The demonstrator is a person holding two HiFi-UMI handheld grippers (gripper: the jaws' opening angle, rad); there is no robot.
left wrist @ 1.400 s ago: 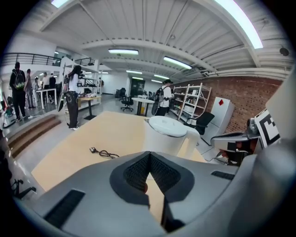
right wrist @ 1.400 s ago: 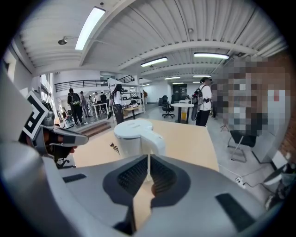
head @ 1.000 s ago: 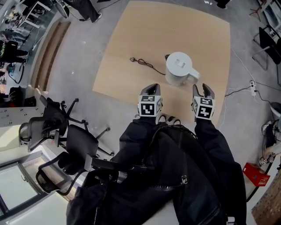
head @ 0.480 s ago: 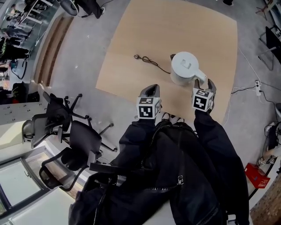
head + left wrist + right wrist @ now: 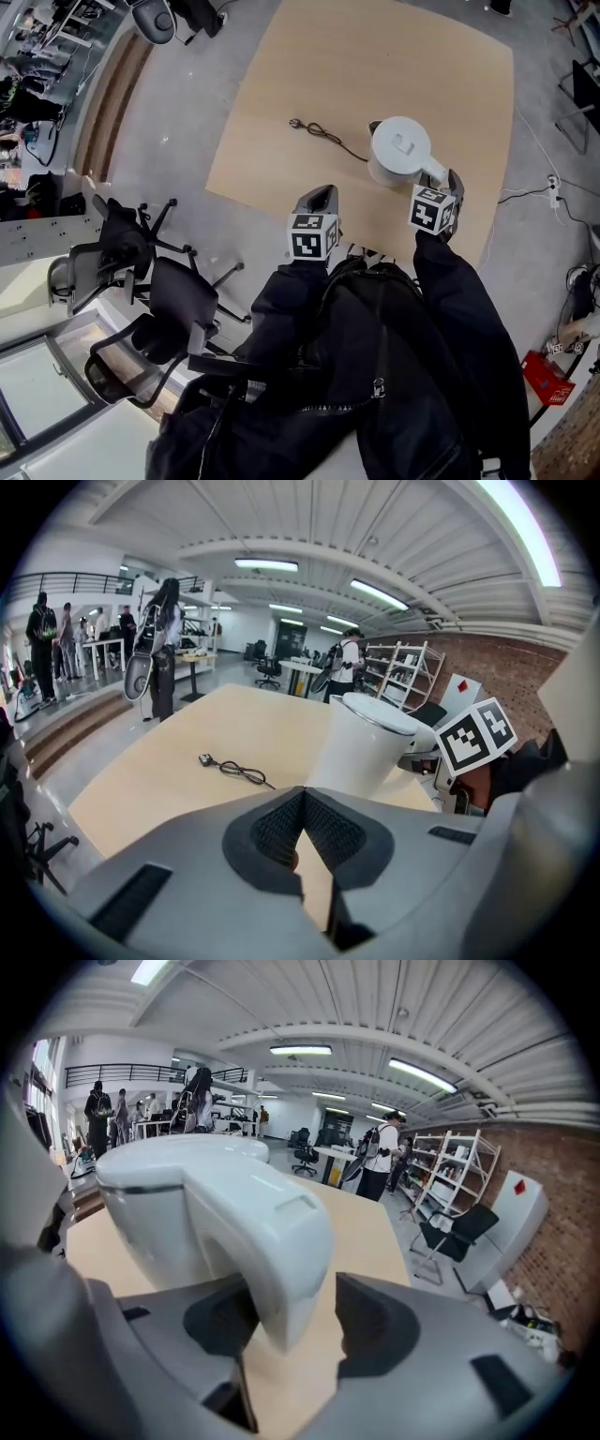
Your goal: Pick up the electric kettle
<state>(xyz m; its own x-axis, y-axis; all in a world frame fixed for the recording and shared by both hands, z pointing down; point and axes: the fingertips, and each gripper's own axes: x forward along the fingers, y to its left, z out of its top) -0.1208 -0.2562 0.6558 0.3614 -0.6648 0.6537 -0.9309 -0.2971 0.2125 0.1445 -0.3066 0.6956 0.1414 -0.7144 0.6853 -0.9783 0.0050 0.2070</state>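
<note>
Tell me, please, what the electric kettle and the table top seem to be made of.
Electric kettle: probably moulded plastic, white and smooth with a soft sheen. The rounded, seamless handle and mild highlights suggest it.
Table top: pale wood or wood-look laminate, matt. The colour is an even tan, and the grain is too faint to tell which.

Light: bright, even, indoor — long ceiling tubes (image 5: 267, 564) overhead; one strip (image 5: 525, 536) at upper right burns out to white glare.
Shadows: soft and short on the table (image 5: 375, 56).
Both gripper views: heavy fisheye, black rounded corners, ceiling beams (image 5: 394, 1040) bowed.
Focus: kettle handle (image 5: 267, 1241) close to the lens is soft — background crisper.
Head view: sharp, mild bending at edges.
</note>
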